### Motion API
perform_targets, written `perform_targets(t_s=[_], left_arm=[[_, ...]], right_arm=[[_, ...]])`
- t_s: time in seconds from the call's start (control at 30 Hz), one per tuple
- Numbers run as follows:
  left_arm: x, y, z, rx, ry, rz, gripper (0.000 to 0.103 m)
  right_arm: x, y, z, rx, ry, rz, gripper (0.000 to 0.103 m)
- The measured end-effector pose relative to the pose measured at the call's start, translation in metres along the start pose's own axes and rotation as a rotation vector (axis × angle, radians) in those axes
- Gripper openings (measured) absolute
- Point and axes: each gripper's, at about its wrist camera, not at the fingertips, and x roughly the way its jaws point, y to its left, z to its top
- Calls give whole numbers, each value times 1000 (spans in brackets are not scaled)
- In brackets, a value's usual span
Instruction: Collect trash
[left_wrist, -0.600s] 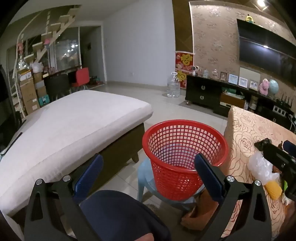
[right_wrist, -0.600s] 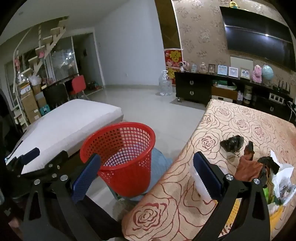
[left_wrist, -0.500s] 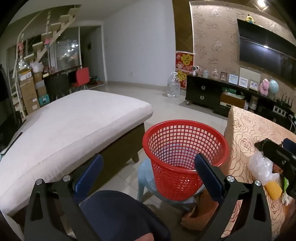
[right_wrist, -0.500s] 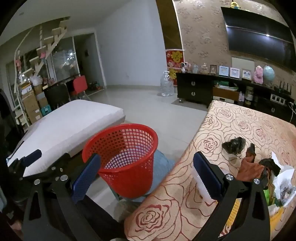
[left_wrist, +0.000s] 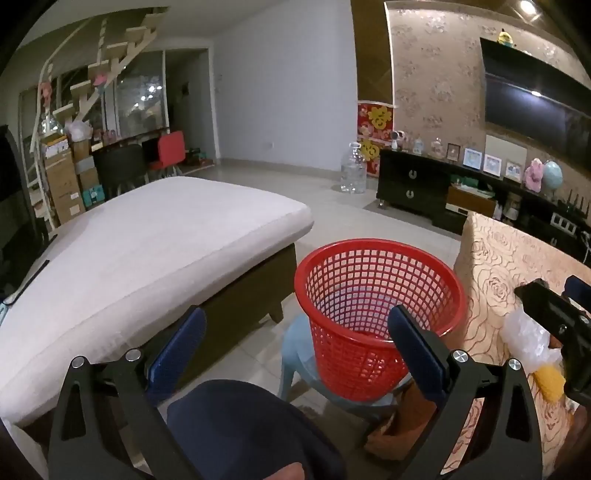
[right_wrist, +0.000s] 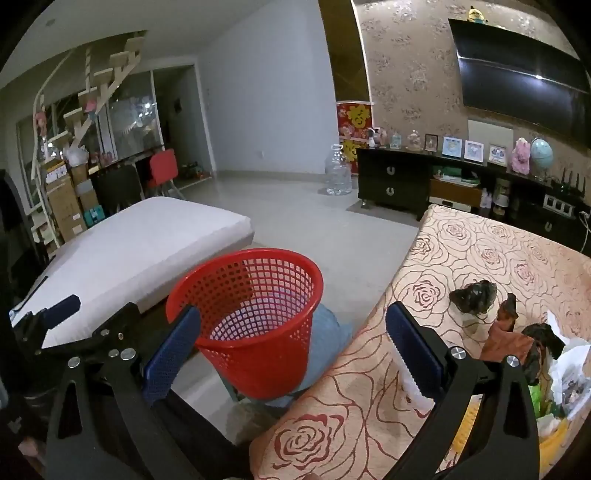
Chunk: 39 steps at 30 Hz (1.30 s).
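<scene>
1. Where the rose-patterned desk (right_wrist: 461, 258) ends at its near left edge, a red mesh basket (right_wrist: 255, 325) stands on a pale blue stool (left_wrist: 295, 354), just beside the cloth's hanging side.
2. The left claw (left_wrist: 295, 343) hangs with its blue pads spread wide and nothing between them, the basket's rim just beyond its right pad.
3. The right claw (right_wrist: 291, 339) is likewise spread wide and empty, straddling the desk's edge.
4. The trash lies in a heap toward the desk's right side: a dark crumpled lump (right_wrist: 474, 295), brown scraps (right_wrist: 502, 332), white plastic (right_wrist: 569, 362), something yellow (right_wrist: 554, 439).
5. Left of the basket, a white cushioned bed (left_wrist: 140, 251) leaves a narrow strip of tiled floor (right_wrist: 332, 229); beyond it the floor lies open to the black cabinet (right_wrist: 391, 181).
</scene>
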Motion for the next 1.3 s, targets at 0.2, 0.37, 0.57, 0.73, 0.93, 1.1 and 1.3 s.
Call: perform_targets(t_s=[0.2,0.37,0.57,0.73,0.93,1.1,1.3], left_arm=[[-3,-3,0,9,1,-1,95],[-1,-5,-1,12,3,-1,95],[-4,-4,0,4,-5,2,95],[-5,-3,2,-1,-12,0,95],[-7,-6,3,6,-18,-1,95],[-7,-6,3,6,-18,-2,95],[-8,-7,3,7,-18,-1,95]], right_arm=[[0,-6,-5,6,6,-10,97],[-2,-7,-6,6,2,-16,97],[-4,-6,-5,2,-1,-18,97],[-7,-6,-3,0,-5,-17,97],[-8,-6,-4,-2,-9,-18,97],[-12,-7,-4,-3,-14,-16,97],[-13,-7,-4,-4,-15,-17,97]])
